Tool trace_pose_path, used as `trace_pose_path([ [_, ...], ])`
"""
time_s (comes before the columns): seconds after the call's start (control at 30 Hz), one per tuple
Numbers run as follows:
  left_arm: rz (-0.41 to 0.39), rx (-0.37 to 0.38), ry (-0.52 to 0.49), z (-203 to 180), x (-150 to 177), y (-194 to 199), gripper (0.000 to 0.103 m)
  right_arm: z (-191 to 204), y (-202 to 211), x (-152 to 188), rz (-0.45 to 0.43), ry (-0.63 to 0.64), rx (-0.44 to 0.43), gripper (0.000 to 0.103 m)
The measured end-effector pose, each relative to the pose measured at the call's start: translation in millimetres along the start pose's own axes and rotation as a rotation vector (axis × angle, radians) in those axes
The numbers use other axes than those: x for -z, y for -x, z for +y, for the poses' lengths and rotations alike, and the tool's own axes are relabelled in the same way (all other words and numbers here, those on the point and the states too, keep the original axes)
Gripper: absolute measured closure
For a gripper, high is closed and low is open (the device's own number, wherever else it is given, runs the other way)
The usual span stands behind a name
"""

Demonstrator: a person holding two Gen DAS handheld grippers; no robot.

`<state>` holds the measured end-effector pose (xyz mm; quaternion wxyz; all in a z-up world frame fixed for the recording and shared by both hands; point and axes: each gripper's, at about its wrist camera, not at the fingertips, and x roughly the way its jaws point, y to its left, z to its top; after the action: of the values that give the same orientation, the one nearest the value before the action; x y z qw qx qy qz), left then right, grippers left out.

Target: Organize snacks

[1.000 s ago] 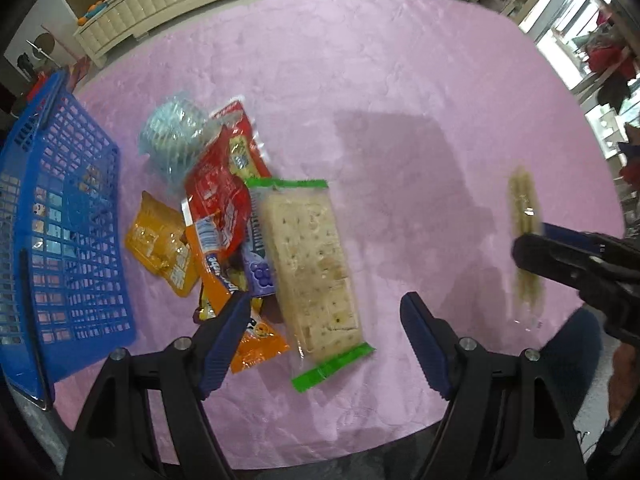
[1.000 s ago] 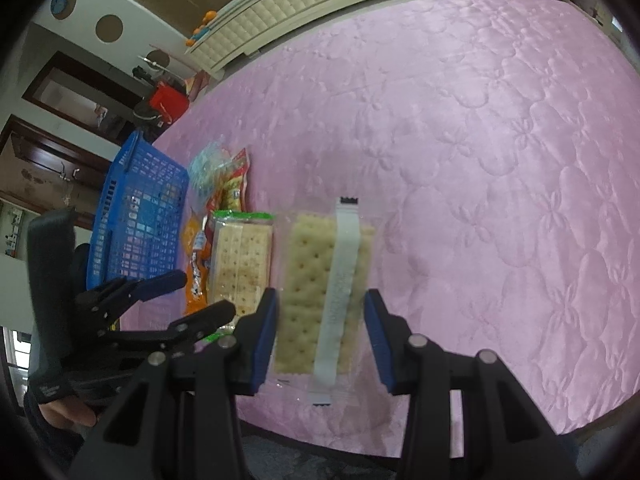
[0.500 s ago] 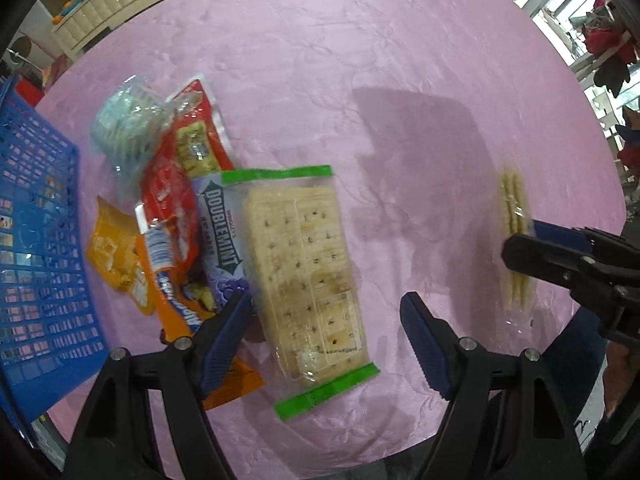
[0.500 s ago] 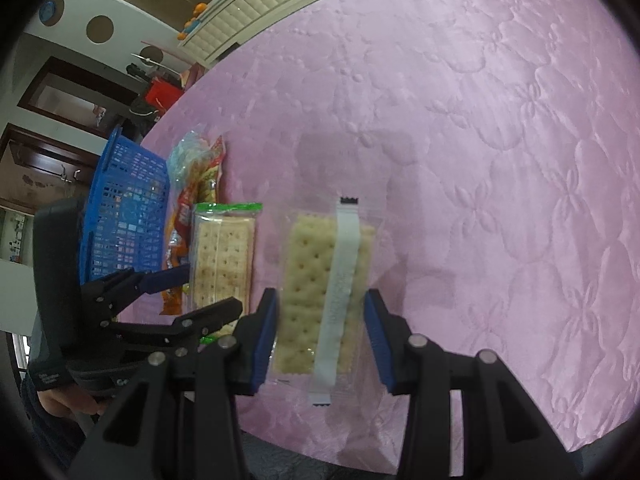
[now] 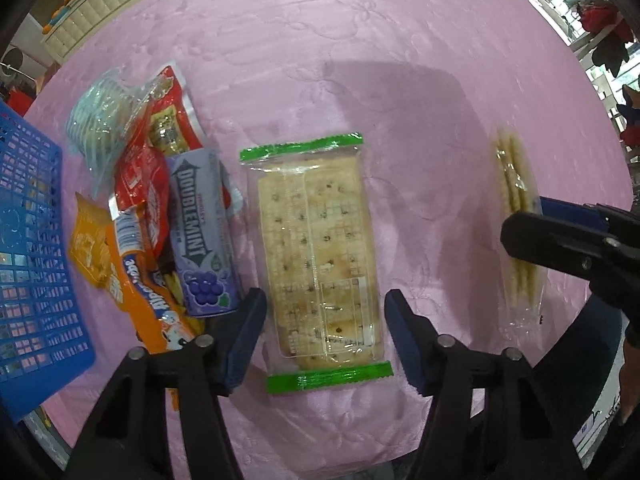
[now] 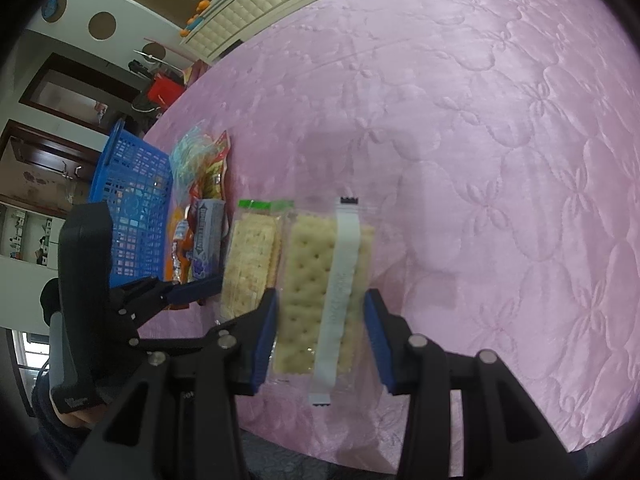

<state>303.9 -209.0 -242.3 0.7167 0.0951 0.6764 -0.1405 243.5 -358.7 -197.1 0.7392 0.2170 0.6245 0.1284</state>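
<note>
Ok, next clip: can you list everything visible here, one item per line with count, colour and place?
green-edged crackers: 1, clear wrap with green ends, flat between the left gripper's fingers
white-strip crackers: 1, clear wrap with a white strip, between the right gripper's fingers
gum pack: 1, purple, left of the green-edged crackers
red packet: 1, red, in the pile beside the gum pack
orange packets: at least 2, orange, near end of the pile
clear bag: 1, pale blue-tinted, far end of the pile
basket: 1, blue, left of the pile
cloth: 1, pink quilted, under everything
cabinet: 1, cream, beyond the table
left gripper: black with blue pads, open
right gripper: black with blue pads, open
</note>
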Motion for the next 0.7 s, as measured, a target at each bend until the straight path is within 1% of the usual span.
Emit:
trace_pose_path([
  [0.03, 0.003, -0.011, -0.001, -2, -1, -3, 0.042, 0, 0, 0, 0.0, -0.001, 0.001, 0.055],
  [0.1, 0.006, -0.025, 0.0, -7, -1, -5, 0.038, 1, -2, 0, 0.0, -0.001, 0.002, 0.055],
  [0.17, 0.009, -0.039, 0.003, -13, -5, -11, 0.036, 1, -3, 1, 0.003, -0.003, 0.004, 0.055],
  [0.27, -0.02, -0.048, 0.006, -17, -11, -15, 0.036, 0, -4, 3, 0.006, -0.003, 0.016, 0.055],
  [0.33, -0.032, -0.049, 0.009, -23, -15, -11, 0.041, -1, -5, 5, 0.011, -0.008, 0.019, 0.055],
  [0.37, -0.047, -0.045, 0.005, -24, -15, -10, 0.049, -2, -5, 6, 0.013, -0.009, 0.025, 0.055],
  [0.4, -0.052, -0.048, 0.0, -25, -16, -8, 0.052, -2, -5, 7, 0.013, -0.009, 0.03, 0.055],
  [0.47, -0.071, -0.043, 0.005, -22, -14, -4, 0.052, -2, -3, 9, 0.012, -0.012, 0.035, 0.055],
  [0.6, -0.083, -0.031, 0.031, -13, -11, -3, 0.052, 5, 2, 13, 0.013, 0.002, 0.053, 0.055],
  [0.7, -0.123, 0.0, 0.044, -6, -3, 7, 0.052, 14, 7, 16, 0.009, 0.023, 0.079, 0.055],
])
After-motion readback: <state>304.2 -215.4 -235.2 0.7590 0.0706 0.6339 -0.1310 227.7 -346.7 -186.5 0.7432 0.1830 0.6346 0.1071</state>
